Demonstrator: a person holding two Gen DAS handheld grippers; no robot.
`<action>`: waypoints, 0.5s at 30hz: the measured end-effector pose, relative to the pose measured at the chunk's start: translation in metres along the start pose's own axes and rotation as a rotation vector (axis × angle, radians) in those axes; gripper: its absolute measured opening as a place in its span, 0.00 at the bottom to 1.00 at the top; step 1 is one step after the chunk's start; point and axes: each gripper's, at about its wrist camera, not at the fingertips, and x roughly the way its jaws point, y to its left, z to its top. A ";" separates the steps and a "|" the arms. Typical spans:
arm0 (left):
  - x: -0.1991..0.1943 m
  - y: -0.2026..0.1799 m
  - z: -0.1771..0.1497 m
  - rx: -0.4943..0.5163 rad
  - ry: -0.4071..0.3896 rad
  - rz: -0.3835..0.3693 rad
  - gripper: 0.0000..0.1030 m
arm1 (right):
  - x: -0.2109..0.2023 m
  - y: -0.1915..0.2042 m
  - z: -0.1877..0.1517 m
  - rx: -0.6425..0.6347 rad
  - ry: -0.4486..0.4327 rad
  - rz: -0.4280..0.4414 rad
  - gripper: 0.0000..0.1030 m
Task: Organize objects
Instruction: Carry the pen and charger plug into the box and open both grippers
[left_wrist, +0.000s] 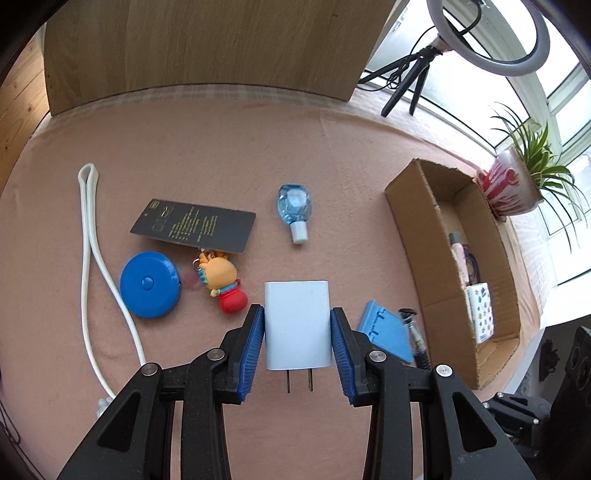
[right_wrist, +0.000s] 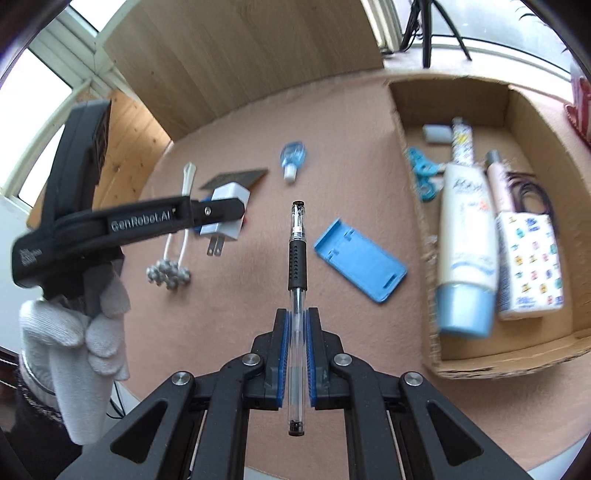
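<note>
My left gripper (left_wrist: 297, 314) is shut on a white plug charger (left_wrist: 297, 325), prongs pointing back toward me, held above the pink cloth. From the right wrist view the same charger (right_wrist: 227, 206) hangs in the left gripper (right_wrist: 221, 212), held by a gloved hand (right_wrist: 74, 332). My right gripper (right_wrist: 297, 314) is shut on a clear pen with a black grip (right_wrist: 297, 258), tip pointing away. A cardboard box (right_wrist: 413, 229) lies to the right with bottles, blue scissors and a tissue pack inside. A blue phone stand (right_wrist: 360, 254) lies between the pen and the box.
On the cloth lie a blue tape measure (left_wrist: 149, 284), a doll keychain (left_wrist: 221, 280), a dark card (left_wrist: 194, 225), a small blue bottle (left_wrist: 294, 205) and a white cord (left_wrist: 92, 258). A wooden board (left_wrist: 203, 48) stands behind. A potted plant (left_wrist: 513, 184) and ring light (left_wrist: 487, 37) sit far right.
</note>
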 end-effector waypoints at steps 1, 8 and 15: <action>-0.001 -0.003 0.002 -0.001 -0.005 -0.006 0.38 | -0.004 -0.004 -0.001 0.003 -0.008 0.000 0.08; -0.007 -0.027 0.013 0.030 -0.022 -0.024 0.38 | -0.032 -0.028 0.018 0.007 -0.081 -0.042 0.08; -0.010 -0.078 0.028 0.107 -0.040 -0.047 0.38 | -0.063 -0.074 0.041 0.023 -0.138 -0.122 0.08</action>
